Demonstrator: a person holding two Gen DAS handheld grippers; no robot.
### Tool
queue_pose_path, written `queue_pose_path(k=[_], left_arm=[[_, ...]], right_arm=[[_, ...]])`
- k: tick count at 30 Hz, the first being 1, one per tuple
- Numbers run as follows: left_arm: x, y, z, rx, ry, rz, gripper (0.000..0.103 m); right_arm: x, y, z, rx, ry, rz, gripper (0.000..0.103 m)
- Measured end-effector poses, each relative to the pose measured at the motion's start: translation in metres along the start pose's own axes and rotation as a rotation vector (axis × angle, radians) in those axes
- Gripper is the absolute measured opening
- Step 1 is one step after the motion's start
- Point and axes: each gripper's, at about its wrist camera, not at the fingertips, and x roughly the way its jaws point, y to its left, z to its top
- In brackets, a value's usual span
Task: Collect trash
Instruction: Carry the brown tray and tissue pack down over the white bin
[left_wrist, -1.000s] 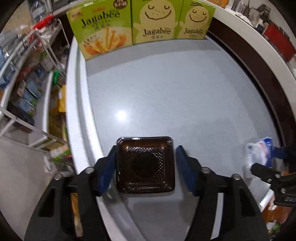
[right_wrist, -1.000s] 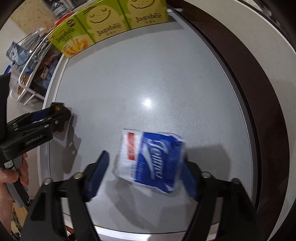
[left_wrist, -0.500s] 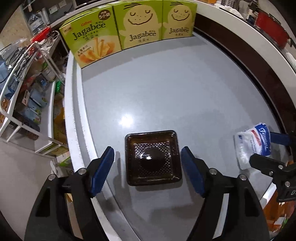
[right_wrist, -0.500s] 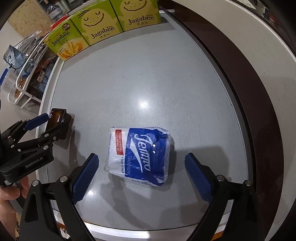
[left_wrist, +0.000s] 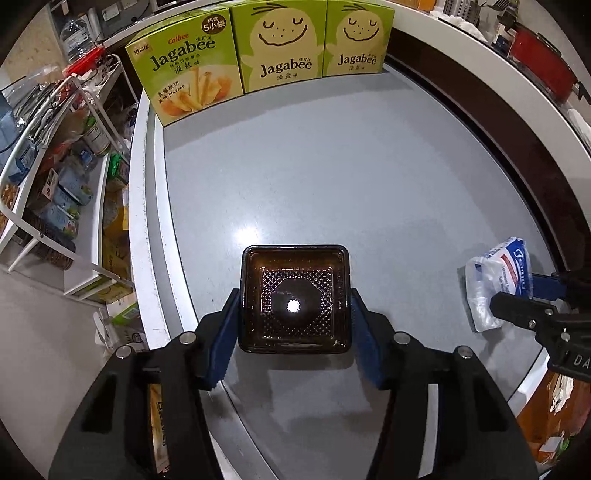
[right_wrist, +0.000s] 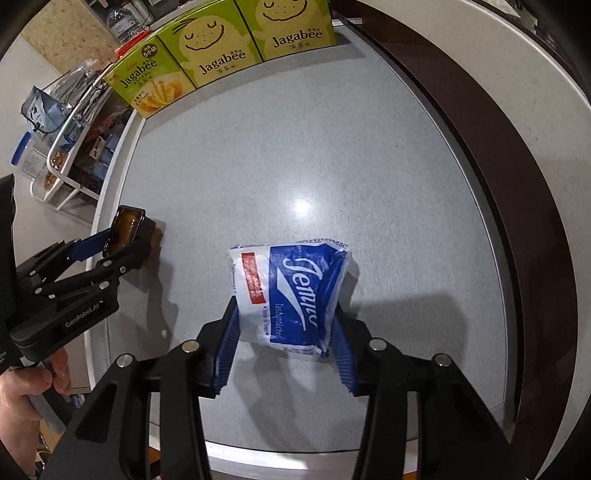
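Blue-and-white plastic tissue packet (right_wrist: 291, 295) sat clenched in right gripper (right_wrist: 286, 334); left gripper (left_wrist: 293, 321), fingers just closing, gripped square brown plastic tray (left_wrist: 294, 300) on grey surface (left_wrist: 332, 166).

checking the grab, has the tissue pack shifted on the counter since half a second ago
Yes. The tissue pack has turned, its far end swung right against the fixed Jagabee boxes, as the right tongs just closed on it.

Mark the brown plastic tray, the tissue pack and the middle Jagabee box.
brown plastic tray (left_wrist: 294, 301): left wrist view, centre of its patterned floor.
tissue pack (right_wrist: 295, 295): right wrist view, blue printed face.
middle Jagabee box (left_wrist: 280, 48): left wrist view, front panel with the smiling figure.
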Motion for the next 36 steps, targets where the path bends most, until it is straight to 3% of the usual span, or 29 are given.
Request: queue_pose_path(k=[18, 26, 36], left_arm=[[-0.050, -0.010, -0.037, -0.080, -0.066, -0.030, 0.057], [-0.078, -0.017, -0.069, -0.116, -0.092, -0.034, 0.057], [-0.111, -0.037, -0.117, -0.089, -0.095, -0.022, 0.057]], right_arm=[[-0.039, 0.009, -0.007, -0.100, -0.036, 0.118, 0.043], [-0.070, 0.017, -0.029, -0.159, -0.044, 0.184, 0.043], [-0.103, 0.023, -0.070, -0.232, -0.029, 0.256, 0.043]])
